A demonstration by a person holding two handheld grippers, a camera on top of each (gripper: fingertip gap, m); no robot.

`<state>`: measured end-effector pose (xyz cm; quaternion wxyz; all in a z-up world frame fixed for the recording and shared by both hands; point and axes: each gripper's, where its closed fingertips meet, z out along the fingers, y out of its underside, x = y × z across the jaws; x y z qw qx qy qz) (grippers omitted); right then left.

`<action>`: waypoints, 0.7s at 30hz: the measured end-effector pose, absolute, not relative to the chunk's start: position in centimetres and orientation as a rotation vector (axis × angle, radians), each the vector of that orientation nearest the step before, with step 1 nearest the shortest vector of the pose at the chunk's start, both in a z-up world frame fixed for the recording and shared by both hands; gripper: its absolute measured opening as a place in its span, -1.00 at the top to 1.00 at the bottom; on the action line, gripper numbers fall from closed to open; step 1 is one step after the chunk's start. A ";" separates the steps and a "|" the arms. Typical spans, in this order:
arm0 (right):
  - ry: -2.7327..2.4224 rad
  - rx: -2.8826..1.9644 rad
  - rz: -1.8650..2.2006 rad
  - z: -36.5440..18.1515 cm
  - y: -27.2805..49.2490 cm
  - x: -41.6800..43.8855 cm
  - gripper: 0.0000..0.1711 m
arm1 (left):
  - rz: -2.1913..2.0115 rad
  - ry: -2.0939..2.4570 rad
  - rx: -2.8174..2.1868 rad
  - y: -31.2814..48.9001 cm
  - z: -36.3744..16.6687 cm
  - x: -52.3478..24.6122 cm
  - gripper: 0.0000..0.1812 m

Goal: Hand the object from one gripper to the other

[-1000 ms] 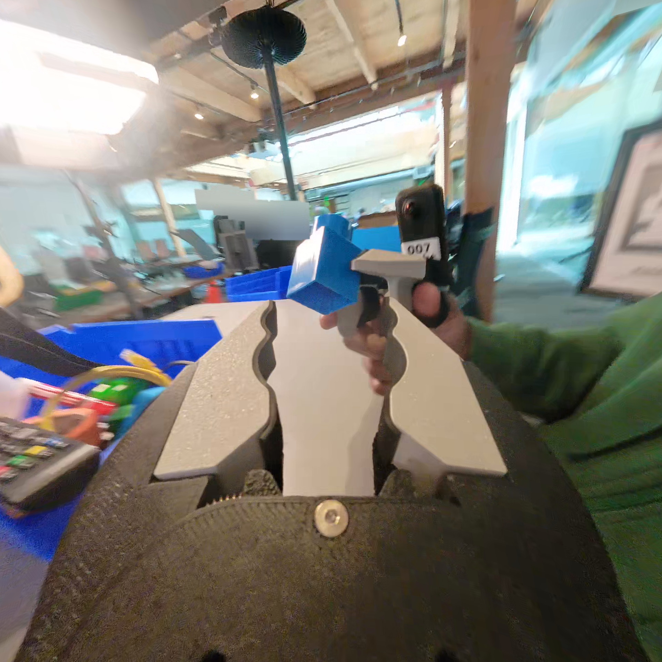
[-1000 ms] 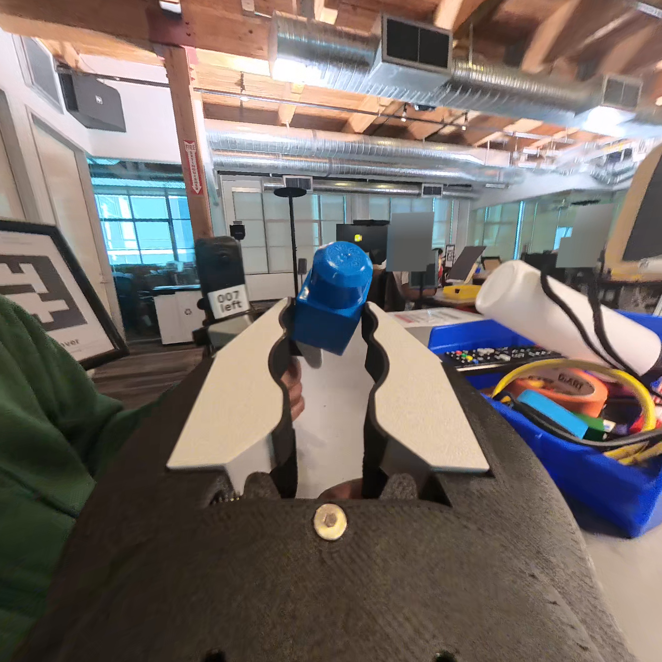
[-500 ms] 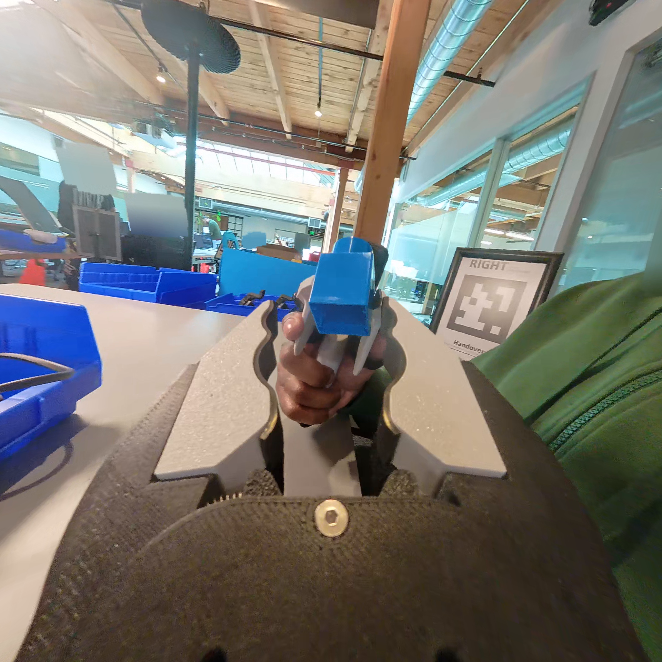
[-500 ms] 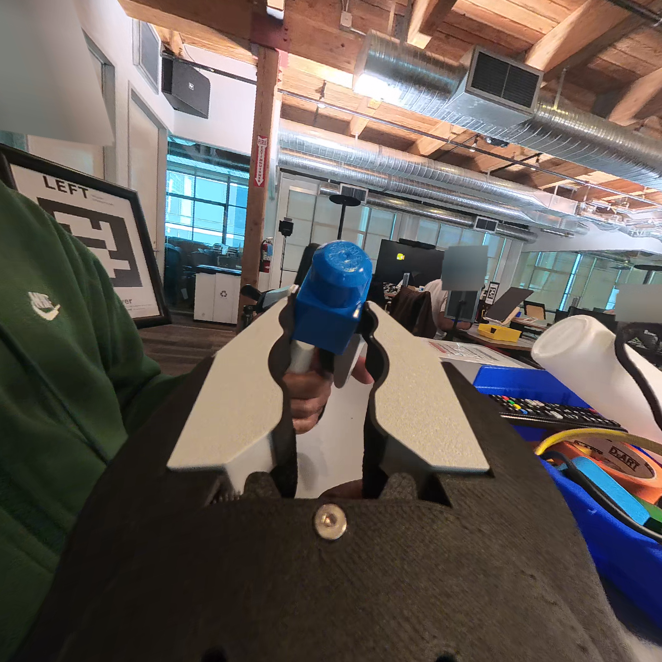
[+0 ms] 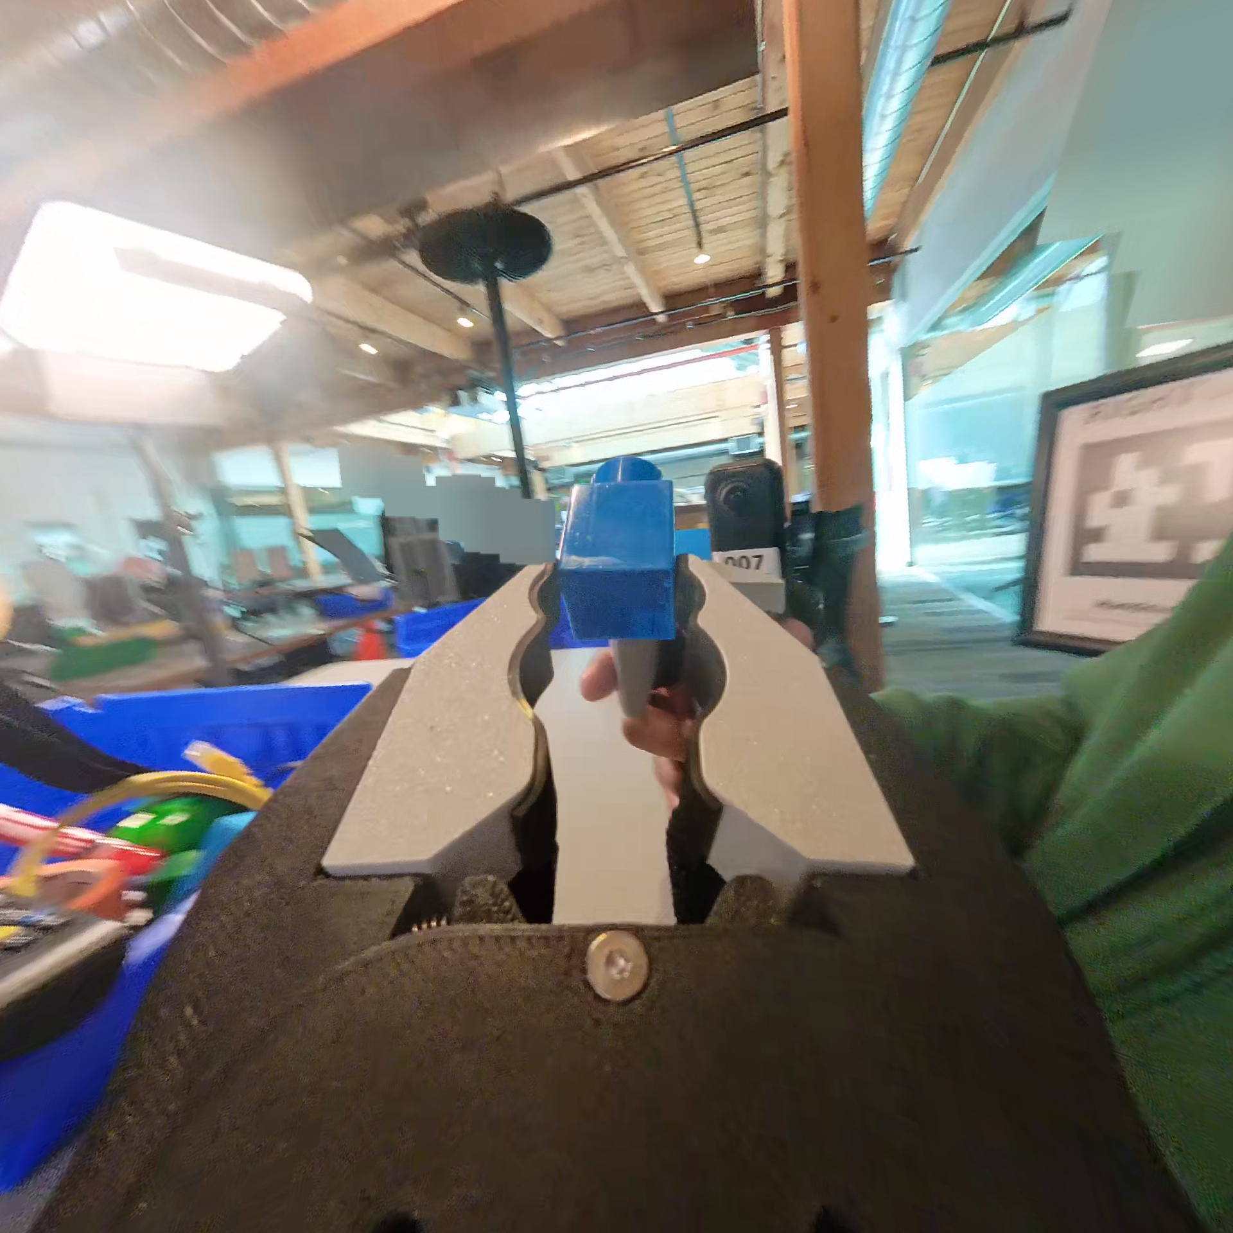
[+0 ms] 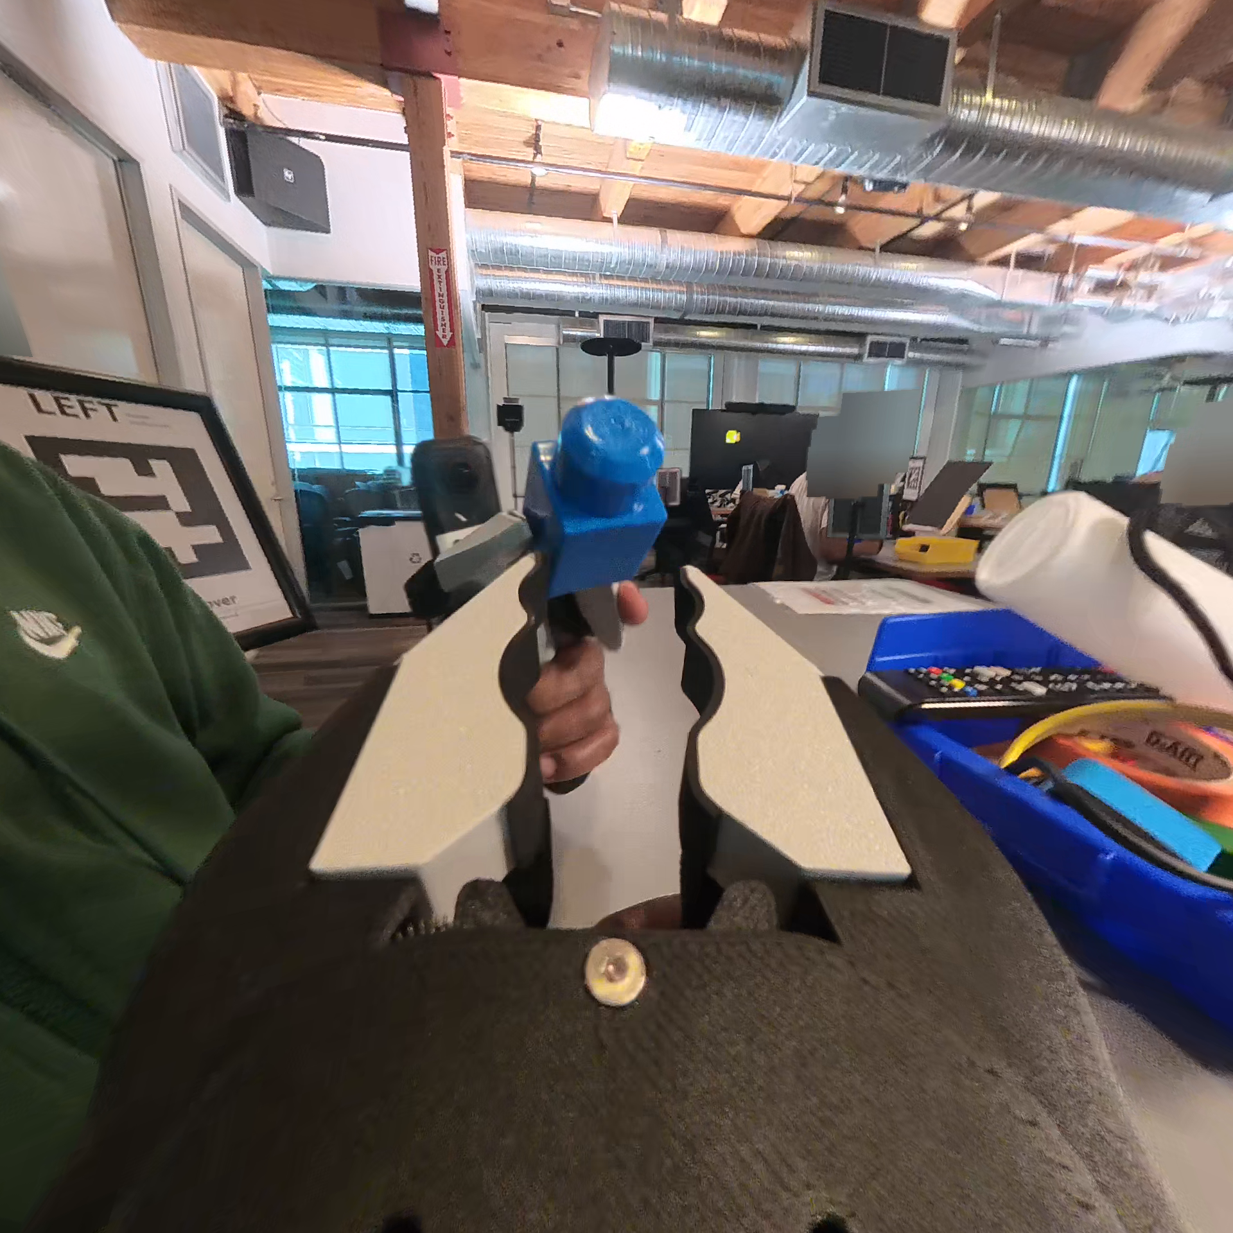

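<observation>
At frame centre the blue block (image 5: 617, 579) sat clamped between the left gripper (image 5: 617, 587) tips, while the right gripper (image 6: 610, 584) gaped empty just beside it

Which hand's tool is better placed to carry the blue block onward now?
Left. The left tool is shut on the blue block; the right tool stands open, with the block off toward its left finger.
</observation>
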<state>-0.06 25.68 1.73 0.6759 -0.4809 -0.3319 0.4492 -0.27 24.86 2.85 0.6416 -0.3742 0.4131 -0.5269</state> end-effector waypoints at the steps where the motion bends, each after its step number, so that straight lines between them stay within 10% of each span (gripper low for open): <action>1: -0.737 -1.102 1.044 1.6 25.8 0.0 0.52 | -1.130 0.926 -0.830 25.0 3.1 -0.4 0.61; 21: -0.625 -1.221 1.187 1.1 27.4 0.6 0.53 | -0.324 0.997 -0.706 26.8 1.0 1.5 0.61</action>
